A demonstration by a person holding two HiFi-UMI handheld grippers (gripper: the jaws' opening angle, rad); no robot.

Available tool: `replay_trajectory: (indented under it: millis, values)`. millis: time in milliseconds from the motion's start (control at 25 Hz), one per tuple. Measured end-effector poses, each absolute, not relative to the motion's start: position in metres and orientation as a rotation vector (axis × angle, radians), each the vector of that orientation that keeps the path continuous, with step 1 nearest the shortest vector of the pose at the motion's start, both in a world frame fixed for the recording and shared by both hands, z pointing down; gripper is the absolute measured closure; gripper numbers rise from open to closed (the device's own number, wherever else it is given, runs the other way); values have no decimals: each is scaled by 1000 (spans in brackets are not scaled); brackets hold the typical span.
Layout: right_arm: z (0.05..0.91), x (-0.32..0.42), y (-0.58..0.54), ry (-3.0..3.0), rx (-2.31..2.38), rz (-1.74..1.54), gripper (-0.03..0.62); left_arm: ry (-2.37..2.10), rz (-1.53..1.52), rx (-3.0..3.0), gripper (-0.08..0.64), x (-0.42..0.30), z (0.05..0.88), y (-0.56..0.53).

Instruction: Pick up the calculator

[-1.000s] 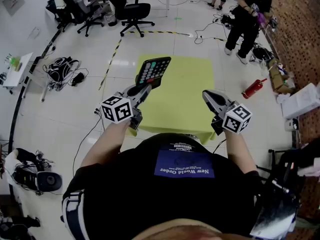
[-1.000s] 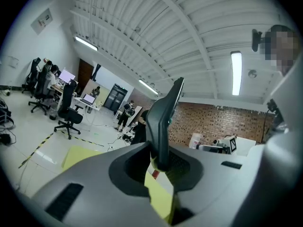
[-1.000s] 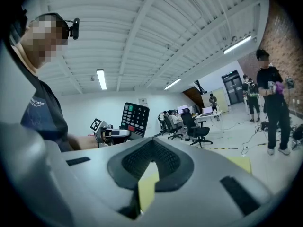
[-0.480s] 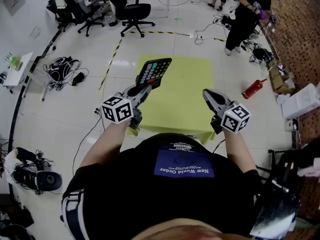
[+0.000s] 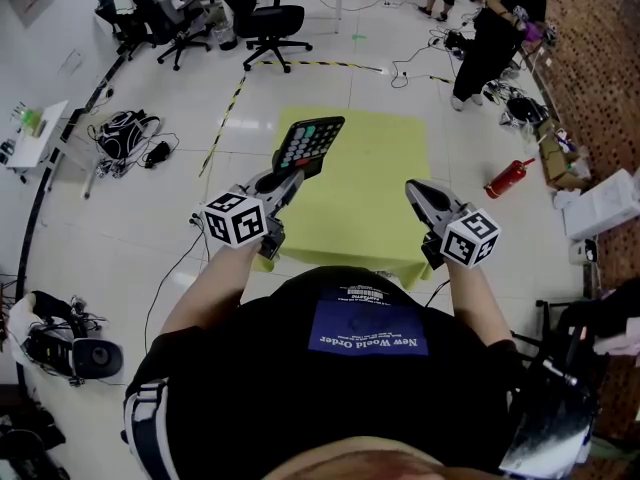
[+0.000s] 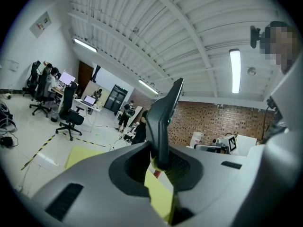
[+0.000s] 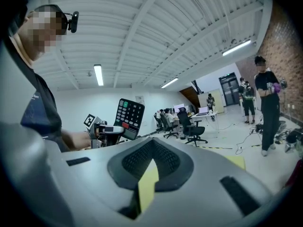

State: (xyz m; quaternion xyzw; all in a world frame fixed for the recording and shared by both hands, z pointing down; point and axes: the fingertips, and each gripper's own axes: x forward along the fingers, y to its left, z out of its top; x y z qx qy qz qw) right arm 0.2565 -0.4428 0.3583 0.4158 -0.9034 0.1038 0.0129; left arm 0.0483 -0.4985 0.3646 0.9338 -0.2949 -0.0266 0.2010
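Observation:
A black calculator (image 5: 308,140) with coloured keys is held up in the air over the far left part of the yellow table (image 5: 372,183). My left gripper (image 5: 290,176) is shut on its lower edge. In the left gripper view the calculator (image 6: 163,122) stands edge-on, rising from between the two pads of that gripper (image 6: 161,162). My right gripper (image 5: 415,190) hovers over the table's right side, shut and holding nothing. From the right gripper view (image 7: 151,160) the calculator (image 7: 129,117) shows its key face at the left, well apart from these jaws.
A red fire extinguisher (image 5: 508,177) lies on the floor right of the table, with a white box (image 5: 600,203) beyond it. A person (image 5: 495,38) stands at the far right. Office chairs (image 5: 270,23) and bags with cables (image 5: 125,138) are at the left.

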Motion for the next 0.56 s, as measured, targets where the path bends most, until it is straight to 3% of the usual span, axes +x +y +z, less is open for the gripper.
replay_trajectory:
  millis: [560]
  values:
    - [360, 255, -432, -2805, 1284, 310, 607, -820, -72, 2615, 494, 50, 365, -487]
